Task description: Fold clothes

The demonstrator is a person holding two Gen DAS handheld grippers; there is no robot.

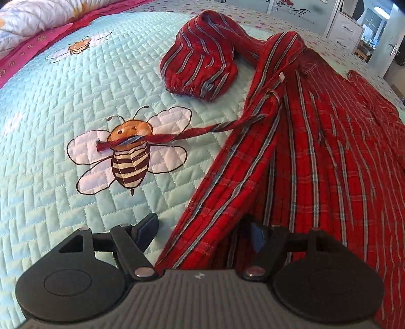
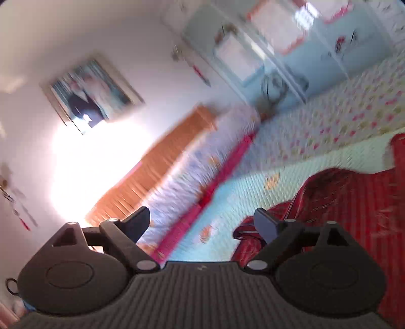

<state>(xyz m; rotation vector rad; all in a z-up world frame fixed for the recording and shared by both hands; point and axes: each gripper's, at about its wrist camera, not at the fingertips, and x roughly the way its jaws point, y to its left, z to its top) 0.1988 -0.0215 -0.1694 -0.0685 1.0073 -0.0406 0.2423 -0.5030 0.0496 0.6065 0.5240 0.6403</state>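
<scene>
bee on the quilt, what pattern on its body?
Brown and cream stripes, orange head: bee, clearest in the left wrist view.

A: How many garments lie on the bed?

B: One red striped garment, with one twisted drawstring trailing from it.

A: And bees stitched on the quilt?

B: Two in the left wrist view: one large bee and one smaller bee.

A: Pillows?

B: One pillow.

A: Grippers?

B: Two: the left gripper and the right gripper. One framed picture hangs on the wall.
</scene>
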